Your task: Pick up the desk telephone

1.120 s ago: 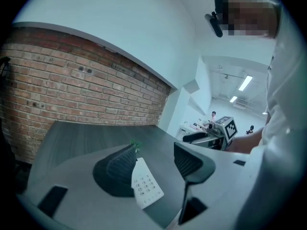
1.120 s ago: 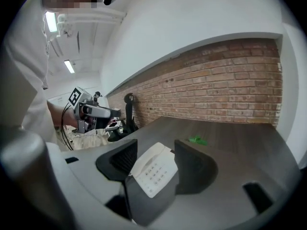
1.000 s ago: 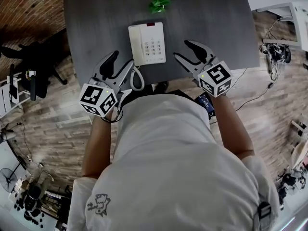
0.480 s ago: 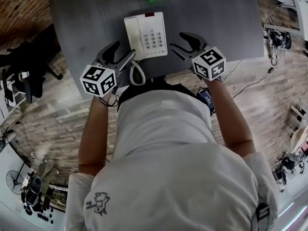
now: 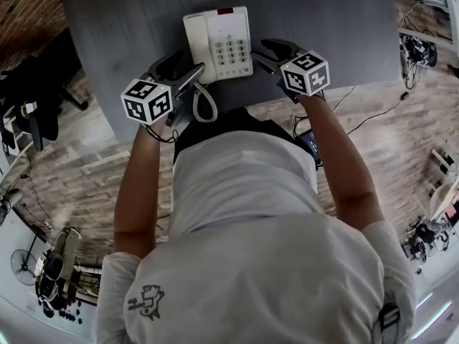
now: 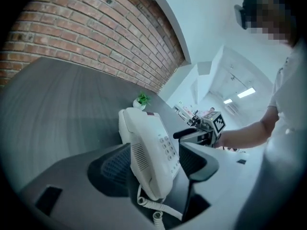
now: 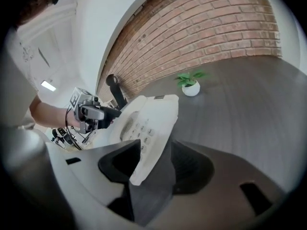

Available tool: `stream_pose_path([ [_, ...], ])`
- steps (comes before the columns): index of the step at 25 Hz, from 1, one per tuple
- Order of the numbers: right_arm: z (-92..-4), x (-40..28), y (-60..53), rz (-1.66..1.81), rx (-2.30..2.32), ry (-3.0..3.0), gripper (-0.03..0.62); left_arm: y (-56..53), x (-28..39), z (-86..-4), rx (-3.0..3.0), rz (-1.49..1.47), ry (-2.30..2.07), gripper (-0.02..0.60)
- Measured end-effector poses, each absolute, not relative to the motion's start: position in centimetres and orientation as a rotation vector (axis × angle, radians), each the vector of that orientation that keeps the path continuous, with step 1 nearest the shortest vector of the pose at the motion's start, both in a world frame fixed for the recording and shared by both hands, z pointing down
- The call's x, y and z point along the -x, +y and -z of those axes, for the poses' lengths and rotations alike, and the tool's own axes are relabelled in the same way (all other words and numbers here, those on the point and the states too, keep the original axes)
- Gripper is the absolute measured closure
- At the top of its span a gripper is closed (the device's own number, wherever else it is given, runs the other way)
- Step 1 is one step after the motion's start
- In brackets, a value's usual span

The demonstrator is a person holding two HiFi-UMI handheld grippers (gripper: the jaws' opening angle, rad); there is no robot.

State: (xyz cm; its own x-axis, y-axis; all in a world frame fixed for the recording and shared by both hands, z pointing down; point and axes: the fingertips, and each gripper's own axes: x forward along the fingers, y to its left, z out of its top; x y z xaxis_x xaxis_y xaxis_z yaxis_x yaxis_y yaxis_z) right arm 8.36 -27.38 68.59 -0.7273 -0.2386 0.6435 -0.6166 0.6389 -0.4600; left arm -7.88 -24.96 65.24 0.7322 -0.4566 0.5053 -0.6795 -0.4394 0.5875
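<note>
The white desk telephone (image 5: 217, 45) lies flat on the dark grey table (image 5: 122, 27), its coiled cord (image 5: 203, 106) hanging over the near edge. My left gripper (image 5: 183, 64) straddles the phone's near left corner (image 6: 151, 147), jaws wide and still opening, pads clear of the phone. My right gripper (image 5: 265, 51) straddles the near right corner (image 7: 148, 123). Its jaws are closing, and the phone's edge lies between them without being pressed. Each gripper shows across the phone in the other's view: the right (image 6: 204, 131), the left (image 7: 91, 111).
A small green potted plant (image 7: 189, 83) stands on the table beyond the phone. A black office chair (image 5: 36, 99) is on the wooden floor at the left. Cables and gear (image 5: 416, 49) lie on the floor at the right.
Both grippers have dropped and moved forward from in front of the table edge to the phone's two near corners, which now lie between their jaws.
</note>
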Motion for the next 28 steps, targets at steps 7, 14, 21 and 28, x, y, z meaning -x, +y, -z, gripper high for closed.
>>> stream_pose_path([
  [7,-70.4,-7.3,-27.6,-1.145,-0.591,-2.340,0.438,-25.6,7.6,-66.9,-2.037,-0.189,-0.790,0.246],
  [14,-71.3,-6.2,-27.0,-1.305,-0.449,-2.335,0.476,-26.5,7.3,-68.4,-1.949,-0.072,-0.719,0.247],
  [21,-71.4,-6.2,-27.2,-1.380,-0.413,-2.344,0.487,-26.3,6.8,-69.4,-1.930,-0.055,-0.653,0.272],
  [28,-71.3,-6.2,-27.3,-1.420,-0.431,-2.345,0.496,-26.4,6.8,-69.5,-1.926,-0.038,-0.627,0.270],
])
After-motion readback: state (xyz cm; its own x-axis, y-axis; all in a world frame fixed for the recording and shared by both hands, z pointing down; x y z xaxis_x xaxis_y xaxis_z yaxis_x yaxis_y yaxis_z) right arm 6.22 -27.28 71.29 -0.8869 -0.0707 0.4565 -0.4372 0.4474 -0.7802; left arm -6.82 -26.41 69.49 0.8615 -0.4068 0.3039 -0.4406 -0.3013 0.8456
